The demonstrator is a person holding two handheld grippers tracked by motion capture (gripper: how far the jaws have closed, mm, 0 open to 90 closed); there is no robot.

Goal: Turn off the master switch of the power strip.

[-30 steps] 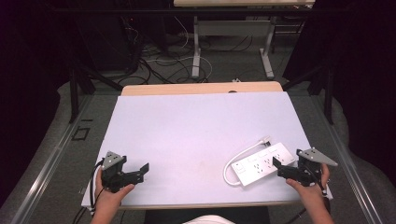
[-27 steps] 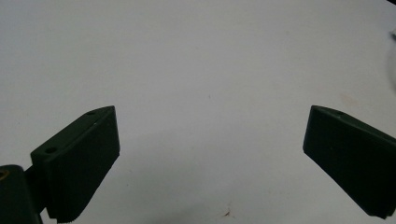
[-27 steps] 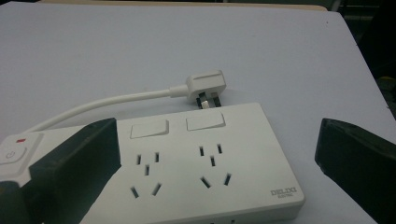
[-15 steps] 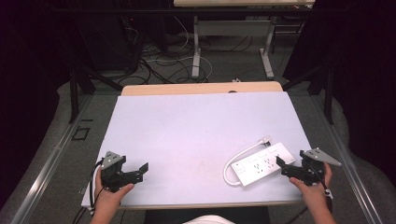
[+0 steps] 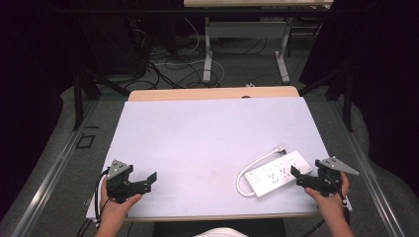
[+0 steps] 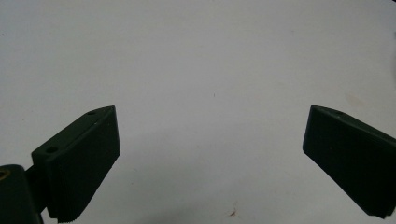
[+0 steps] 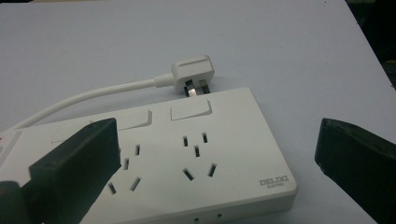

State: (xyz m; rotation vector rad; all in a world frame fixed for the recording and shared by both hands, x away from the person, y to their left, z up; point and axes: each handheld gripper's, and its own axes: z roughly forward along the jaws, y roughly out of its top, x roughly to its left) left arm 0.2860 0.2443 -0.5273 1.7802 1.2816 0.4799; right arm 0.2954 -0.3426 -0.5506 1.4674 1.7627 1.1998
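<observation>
a white, smooth plastic power strip is lying flat near the right front corner of the matte white table, its rounded cord looping back to a blocky plug resting against its far edge. the right gripper is hovering just beside it, jaws spread wide. the left gripper is idling, spread, over bare tabletop.

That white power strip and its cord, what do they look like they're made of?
The power strip looks like hard white plastic with a smooth, slightly glossy face; its edges are crisply moulded and a brand mark is printed in one corner. The cord looks like flexible white rubber or vinyl, since it curves loosely. The plug shows shiny metal prongs.
</observation>
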